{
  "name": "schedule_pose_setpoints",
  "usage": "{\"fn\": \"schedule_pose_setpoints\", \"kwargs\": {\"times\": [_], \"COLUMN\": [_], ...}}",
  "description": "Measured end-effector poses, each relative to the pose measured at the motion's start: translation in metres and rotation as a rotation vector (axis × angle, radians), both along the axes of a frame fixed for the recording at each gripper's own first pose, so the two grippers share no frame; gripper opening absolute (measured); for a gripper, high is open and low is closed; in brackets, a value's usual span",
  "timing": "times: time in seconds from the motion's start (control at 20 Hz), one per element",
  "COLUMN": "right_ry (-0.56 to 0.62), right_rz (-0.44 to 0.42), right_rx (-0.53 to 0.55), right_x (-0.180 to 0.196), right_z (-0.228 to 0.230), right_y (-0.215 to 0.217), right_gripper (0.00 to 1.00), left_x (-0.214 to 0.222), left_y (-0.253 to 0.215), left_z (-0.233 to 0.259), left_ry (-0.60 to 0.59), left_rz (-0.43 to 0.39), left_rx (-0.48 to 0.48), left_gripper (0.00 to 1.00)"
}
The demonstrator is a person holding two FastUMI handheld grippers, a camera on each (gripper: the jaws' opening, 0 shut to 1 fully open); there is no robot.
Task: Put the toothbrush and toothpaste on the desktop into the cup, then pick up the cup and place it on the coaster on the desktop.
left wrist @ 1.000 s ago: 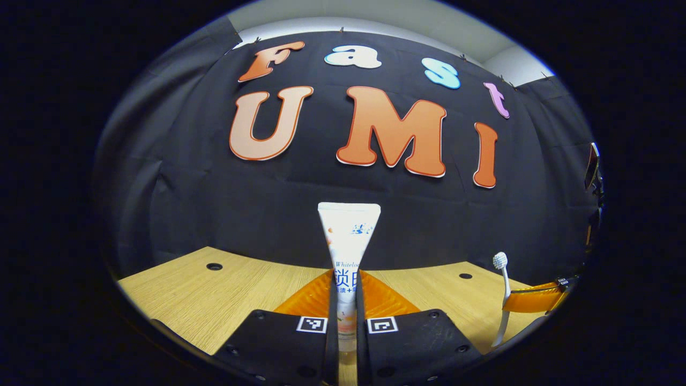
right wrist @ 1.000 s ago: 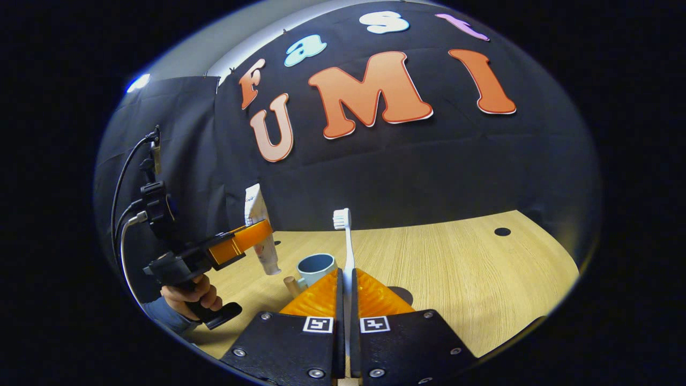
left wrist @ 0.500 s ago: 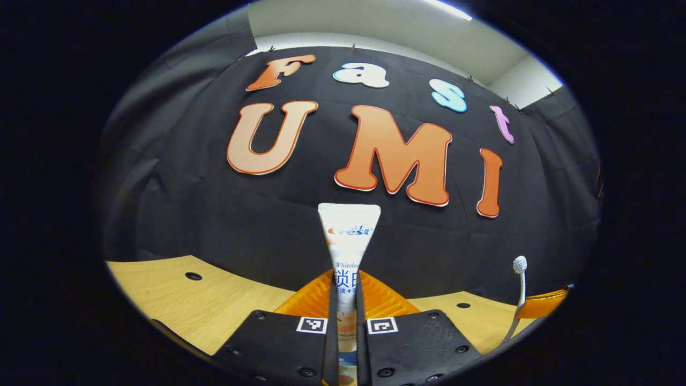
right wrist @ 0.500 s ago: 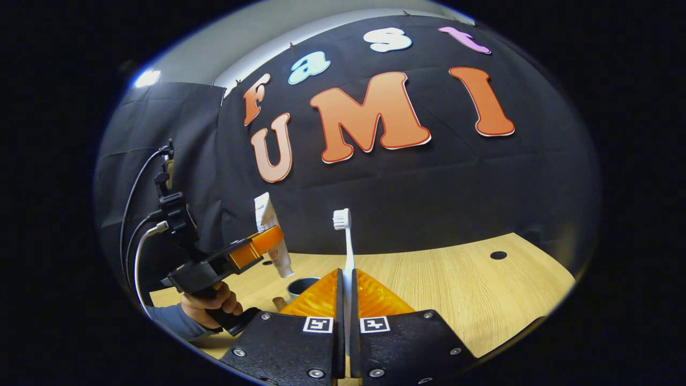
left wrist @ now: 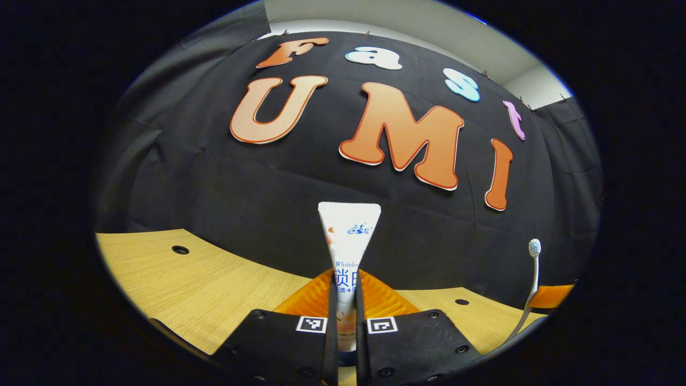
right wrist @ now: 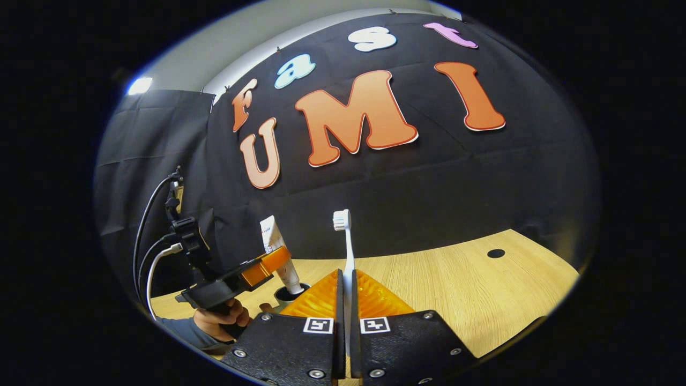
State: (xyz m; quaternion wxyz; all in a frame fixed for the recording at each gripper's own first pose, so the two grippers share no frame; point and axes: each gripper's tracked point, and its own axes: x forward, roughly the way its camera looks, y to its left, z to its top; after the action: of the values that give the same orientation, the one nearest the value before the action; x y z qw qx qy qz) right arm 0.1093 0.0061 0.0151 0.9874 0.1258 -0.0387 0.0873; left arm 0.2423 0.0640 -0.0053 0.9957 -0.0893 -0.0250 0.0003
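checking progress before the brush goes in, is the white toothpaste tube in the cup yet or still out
Partly in. In the right gripper view the white toothpaste tube stands nearly upright, cap end dipped into the cup, with the left gripper shut on it.

Toothpaste (left wrist: 348, 252): lower end hidden between the left gripper (left wrist: 343, 300) fingers. Toothbrush (right wrist: 345, 252): handle hidden between the right gripper (right wrist: 345, 300) fingers. Cup (right wrist: 289, 294): mostly covered by the near fingers, only a bit of rim visible. Hand (right wrist: 222, 320) on the far gripper cut off low left, sleeve too.
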Motion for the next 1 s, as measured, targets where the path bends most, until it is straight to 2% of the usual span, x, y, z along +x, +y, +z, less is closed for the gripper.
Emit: {"fn": "schedule_pose_setpoints", "kwargs": {"times": [0.25, 0.4, 0.65, 0.9, 1.0], "right_ry": [-0.023, -0.050, -0.064, -0.090, -0.098], "right_rz": [0.003, 0.015, 0.051, 0.085, 0.093], "right_rx": [-0.025, -0.027, -0.038, -0.018, -0.008], "right_x": [0.013, 0.020, 0.035, 0.049, 0.058], "right_z": [0.015, 0.029, 0.041, 0.052, 0.055], "right_y": [0.006, 0.014, 0.039, 0.058, 0.064], "right_gripper": [0.04, 0.04, 0.04, 0.04, 0.04], "left_x": [-0.014, -0.018, -0.025, -0.041, -0.047], "left_y": [0.002, 0.005, 0.006, -0.001, 0.002], "left_z": [-0.009, -0.013, -0.041, -0.061, -0.044], "left_ry": [0.016, 0.029, 0.124, 0.201, 0.128], "left_rz": [-0.002, -0.003, -0.041, -0.106, -0.112], "left_rx": [0.048, 0.044, 0.057, 0.089, 0.098], "left_gripper": [0.13, 0.16, 0.19, 0.34, 0.43]}}
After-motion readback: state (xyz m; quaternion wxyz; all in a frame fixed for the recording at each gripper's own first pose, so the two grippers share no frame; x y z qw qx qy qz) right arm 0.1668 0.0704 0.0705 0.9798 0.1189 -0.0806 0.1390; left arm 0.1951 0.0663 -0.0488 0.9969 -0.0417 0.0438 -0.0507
